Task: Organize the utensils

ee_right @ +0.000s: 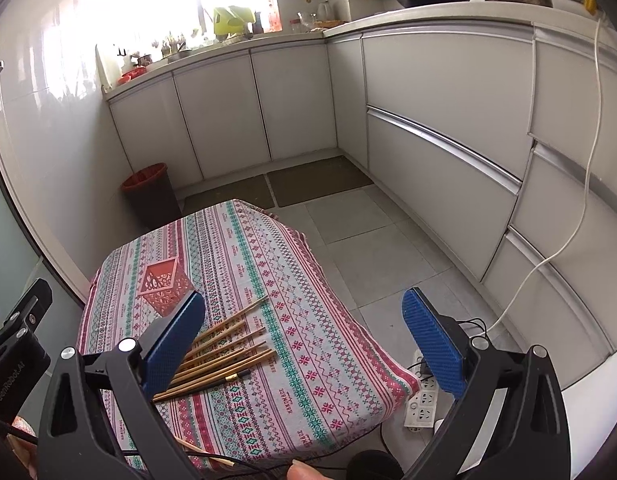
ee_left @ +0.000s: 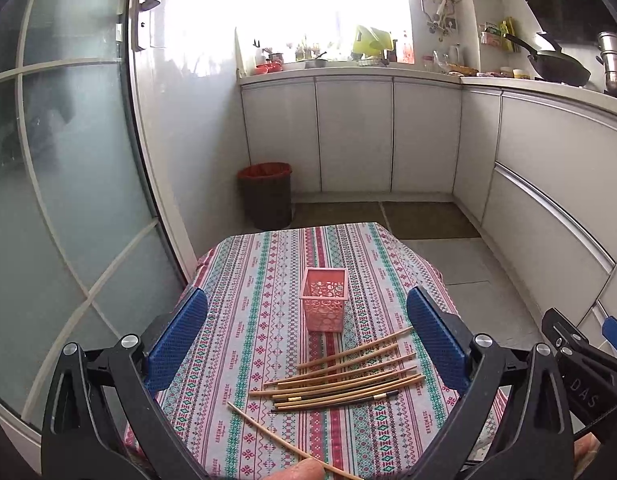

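The left gripper (ee_left: 306, 340) and right gripper (ee_right: 304, 340) both hang spread wide, holding nothing, above the near edge of a table under a patterned tablecloth (ee_left: 264, 280). One chopstick (ee_left: 276, 436) lies apart nearest the left gripper; the bundle of chopsticks (ee_left: 340, 376) lies just beyond, between its fingers, one perhaps dark-tipped. Farther on stands the pink holder (ee_left: 323, 304), upright. Bare floor (ee_right: 372, 248) opens rightward toward white cabinets (ee_right: 440, 120).

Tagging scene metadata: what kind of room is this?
Most likely a home kitchen: white counter cabinets, a wok on the counter, and a small cloth-covered table holding chopsticks and a pink holder.
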{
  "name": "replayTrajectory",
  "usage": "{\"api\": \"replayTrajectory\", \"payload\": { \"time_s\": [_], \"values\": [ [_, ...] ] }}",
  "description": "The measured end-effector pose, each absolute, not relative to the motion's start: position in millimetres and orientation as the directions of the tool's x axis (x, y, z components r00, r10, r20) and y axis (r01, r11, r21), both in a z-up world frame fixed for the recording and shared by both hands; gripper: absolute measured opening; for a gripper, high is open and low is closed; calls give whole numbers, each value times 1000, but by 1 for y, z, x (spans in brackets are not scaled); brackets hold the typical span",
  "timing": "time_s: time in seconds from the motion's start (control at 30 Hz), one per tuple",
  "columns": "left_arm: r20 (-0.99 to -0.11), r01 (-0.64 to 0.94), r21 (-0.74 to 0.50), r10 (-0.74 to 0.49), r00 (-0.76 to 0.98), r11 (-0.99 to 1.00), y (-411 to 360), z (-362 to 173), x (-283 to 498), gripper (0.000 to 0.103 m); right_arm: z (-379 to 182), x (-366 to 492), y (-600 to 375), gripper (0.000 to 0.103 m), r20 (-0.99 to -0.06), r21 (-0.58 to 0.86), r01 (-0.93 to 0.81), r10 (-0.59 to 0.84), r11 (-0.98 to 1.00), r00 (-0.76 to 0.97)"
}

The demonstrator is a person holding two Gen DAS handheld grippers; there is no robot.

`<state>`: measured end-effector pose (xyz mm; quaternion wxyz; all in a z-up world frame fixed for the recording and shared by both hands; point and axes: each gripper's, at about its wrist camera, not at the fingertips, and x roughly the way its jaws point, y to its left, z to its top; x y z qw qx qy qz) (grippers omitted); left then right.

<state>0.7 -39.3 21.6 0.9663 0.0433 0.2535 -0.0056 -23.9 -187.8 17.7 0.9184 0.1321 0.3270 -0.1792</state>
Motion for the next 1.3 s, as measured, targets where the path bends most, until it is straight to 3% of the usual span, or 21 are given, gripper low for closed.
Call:
{"api": "replayTrajectory", "payload": {
  "time_s": [1.3],
  "values": [
    [-501,37,98,17,865,994,-44,17,2,96,-1,-25,-183,96,-643,158,410,-221,898,733]
  ]
}}
